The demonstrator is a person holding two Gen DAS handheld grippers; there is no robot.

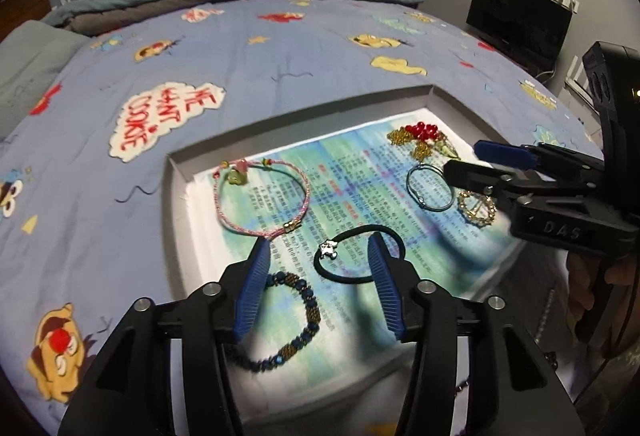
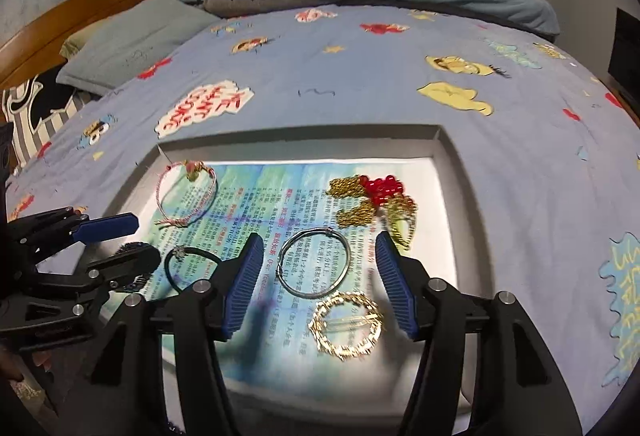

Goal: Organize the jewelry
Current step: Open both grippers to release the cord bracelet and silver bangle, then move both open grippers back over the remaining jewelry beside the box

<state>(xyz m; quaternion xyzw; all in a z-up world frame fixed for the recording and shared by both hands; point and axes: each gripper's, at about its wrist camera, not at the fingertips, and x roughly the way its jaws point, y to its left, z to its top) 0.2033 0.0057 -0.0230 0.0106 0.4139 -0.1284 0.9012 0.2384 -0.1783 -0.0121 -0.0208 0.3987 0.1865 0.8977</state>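
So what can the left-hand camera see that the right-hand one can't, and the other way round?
Only the left view shows the blue beaded bracelet clearly and the dark screen. Only the right view shows the wooden headboard and the gold ring brooch whole. Both show the tray, pink cord bracelet, black hair tie, silver hoop, both open grippers.

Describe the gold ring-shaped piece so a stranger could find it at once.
Start at the shallow white tray on the blue bedspread. The gold brooch lies on the tray's printed sheet, nearest the right tool. Unlike the plain silver hoop beside it, its rim is wide, ornate and glittering.
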